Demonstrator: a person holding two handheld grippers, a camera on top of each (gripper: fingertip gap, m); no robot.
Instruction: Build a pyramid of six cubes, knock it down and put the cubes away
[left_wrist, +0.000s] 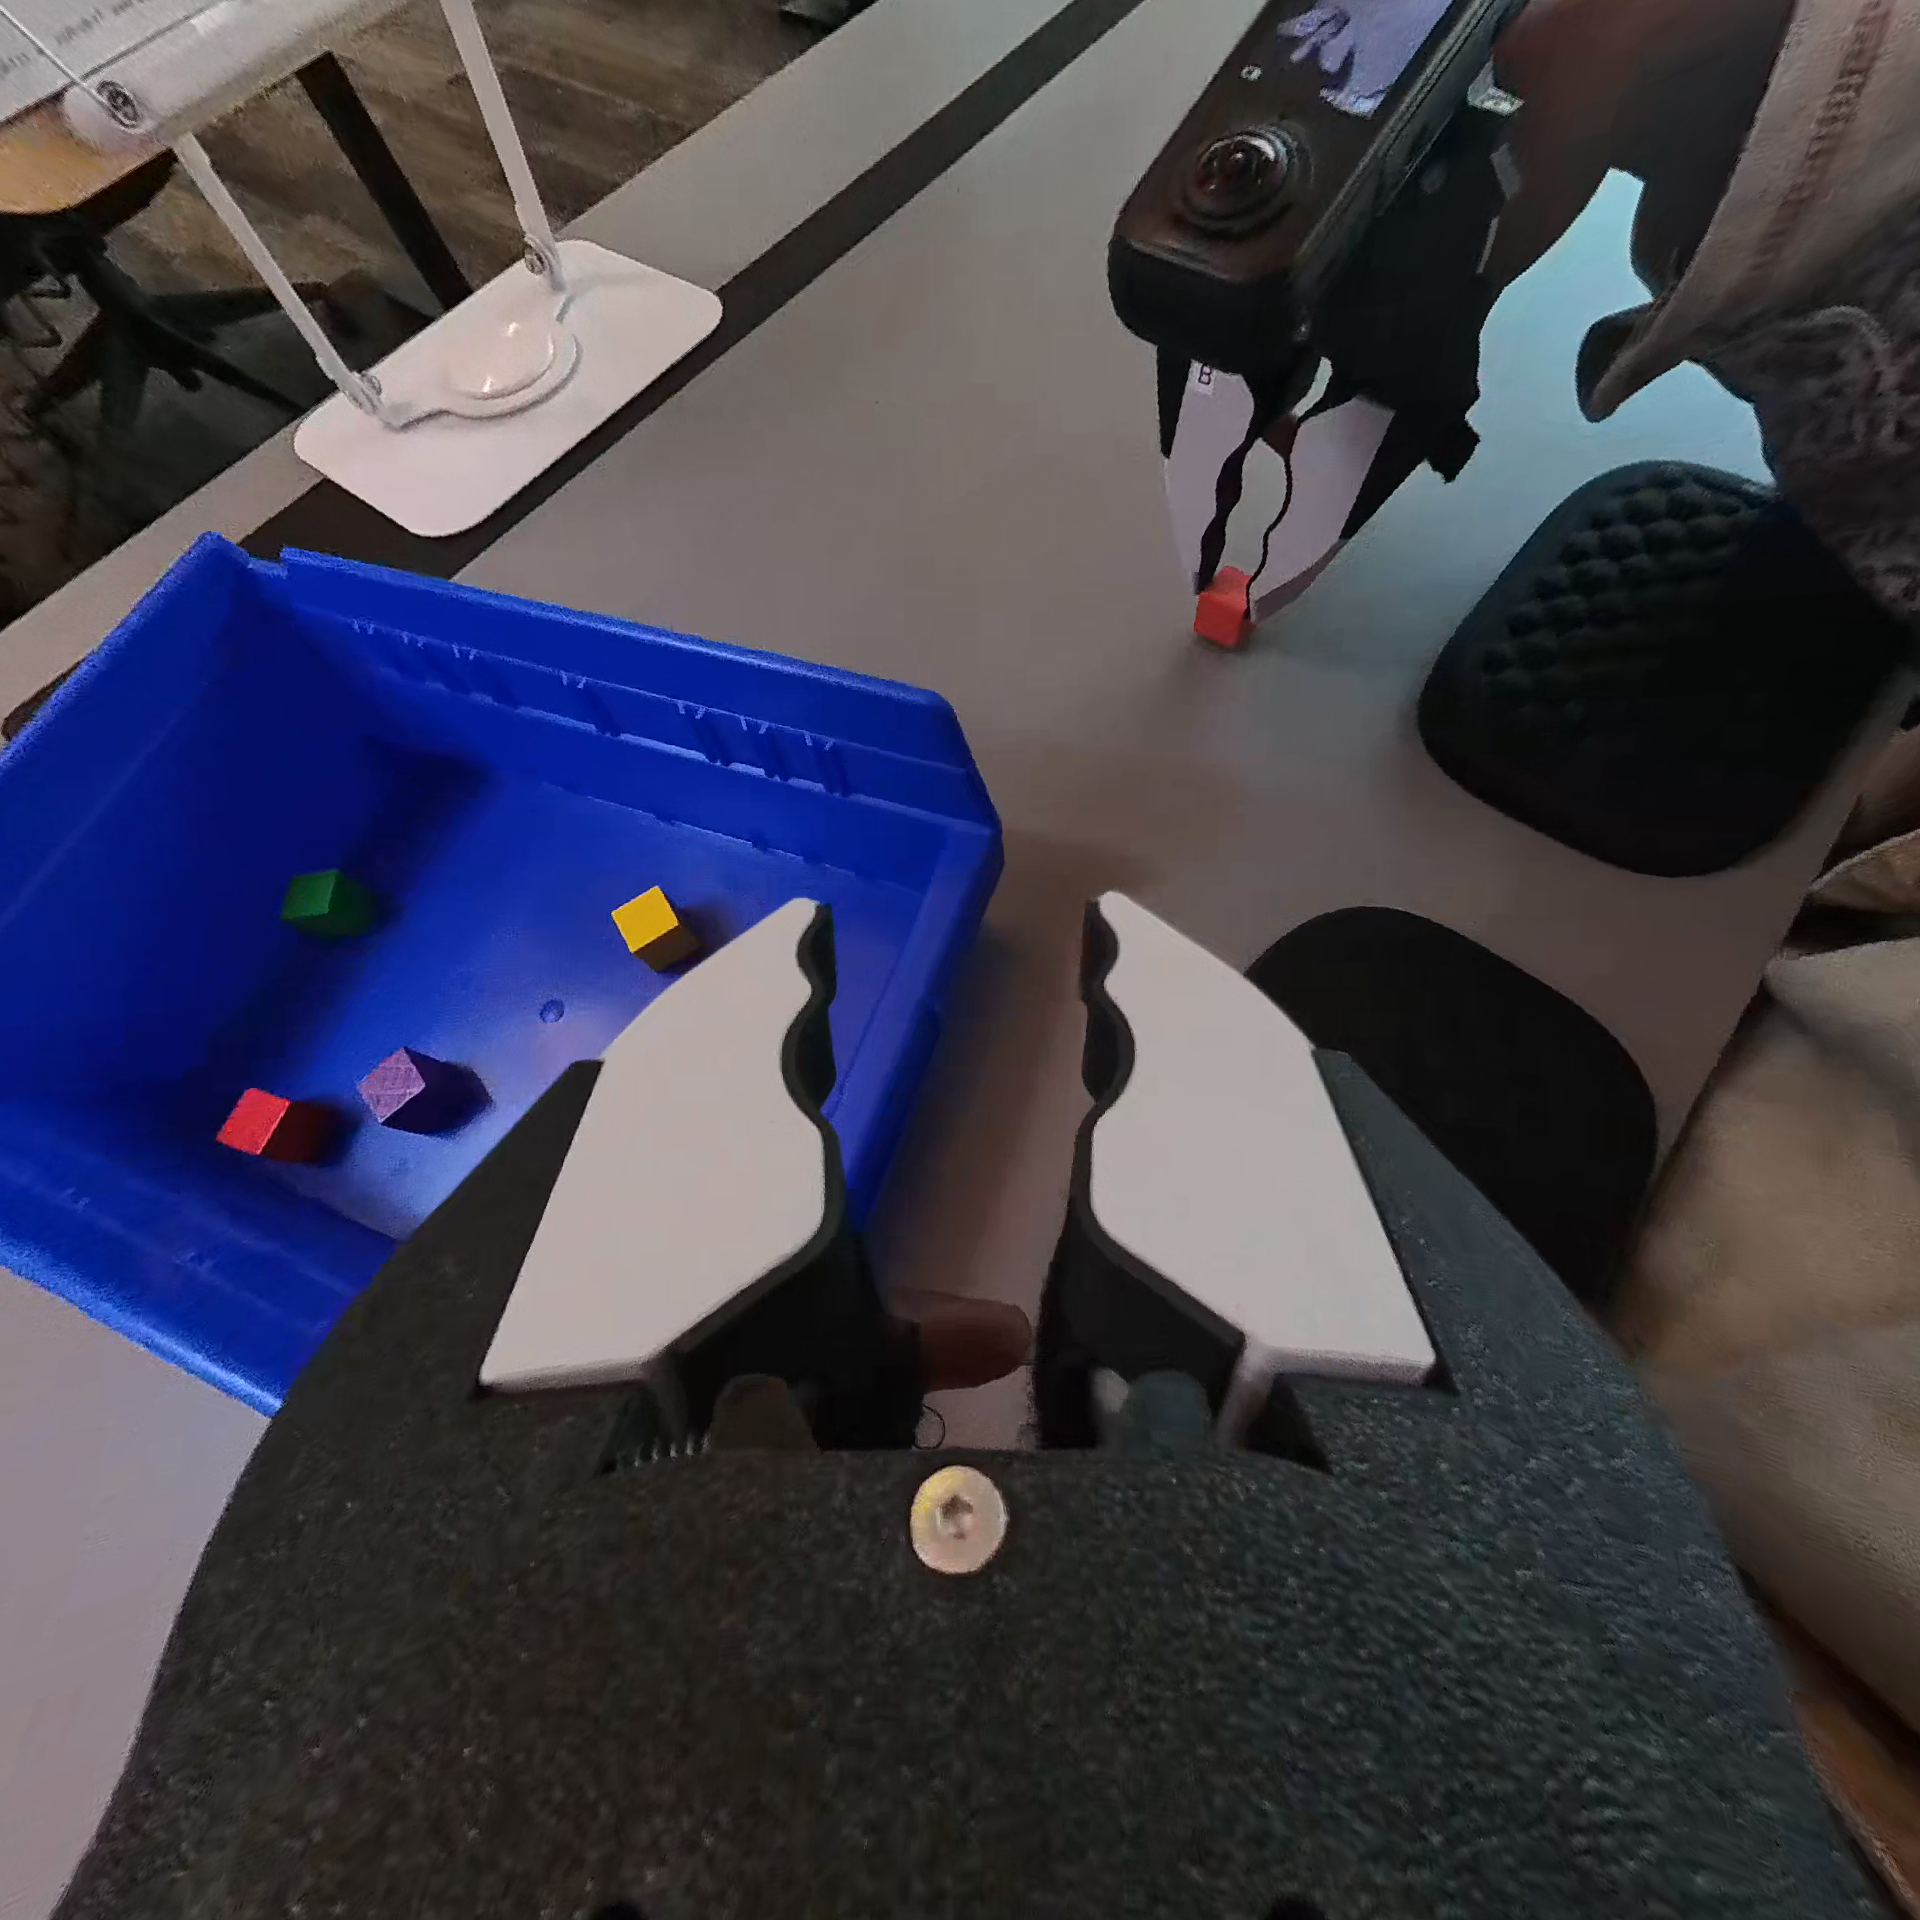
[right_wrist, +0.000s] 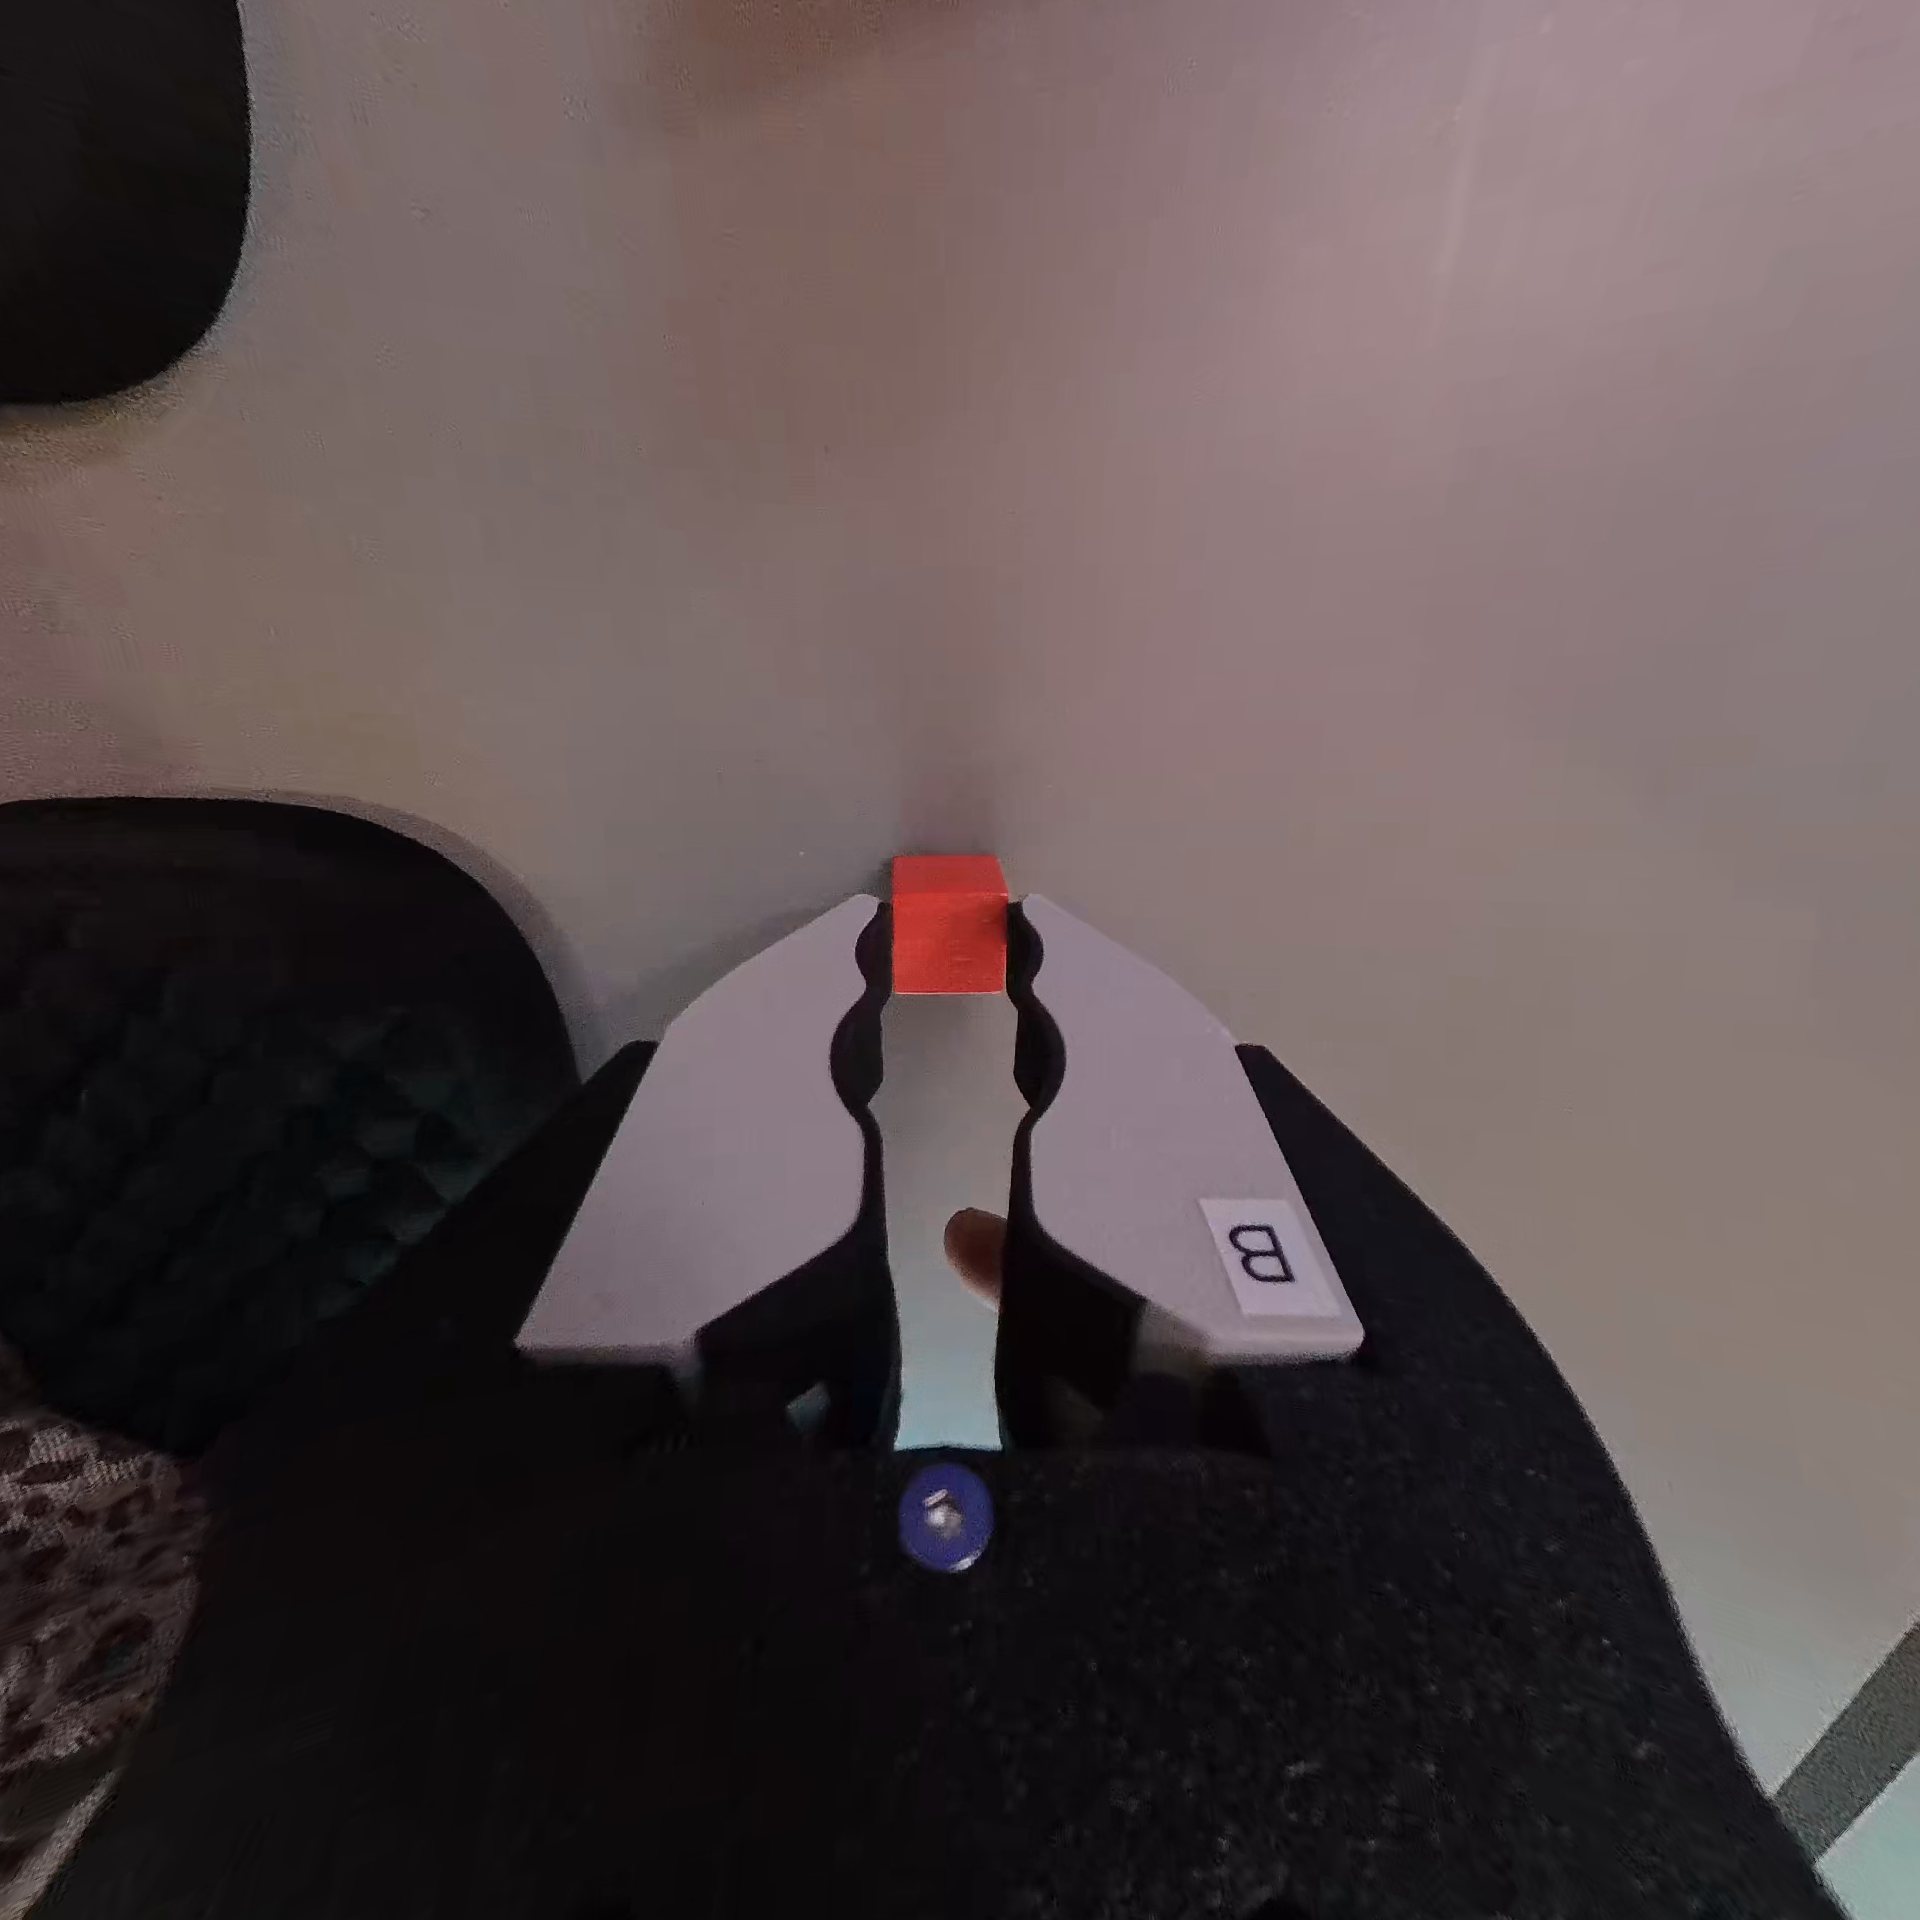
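My right gripper (right_wrist: 951, 914) is shut on an orange-red cube (right_wrist: 950, 938) at its fingertips, low on the grey table. The left wrist view shows the same gripper (left_wrist: 1231, 597) and cube (left_wrist: 1222, 608) from afar. My left gripper (left_wrist: 956, 914) is open and empty, at the right edge of a blue bin (left_wrist: 914, 1039). Inside the bin lie a green cube (left_wrist: 324, 902), a yellow cube (left_wrist: 652, 925), a purple cube (left_wrist: 407, 1086) and a red cube (left_wrist: 268, 1124), all apart from one another.
A white lamp base (left_wrist: 499, 405) stands at the table's far edge behind the bin. Two black padded armrests (left_wrist: 1652, 675) (left_wrist: 1475, 1081) sit to the right; they also show in the right wrist view (right_wrist: 239, 1122). A person's sleeve (left_wrist: 1829, 312) is at the upper right. Left tips to right tips: about 25 cm.
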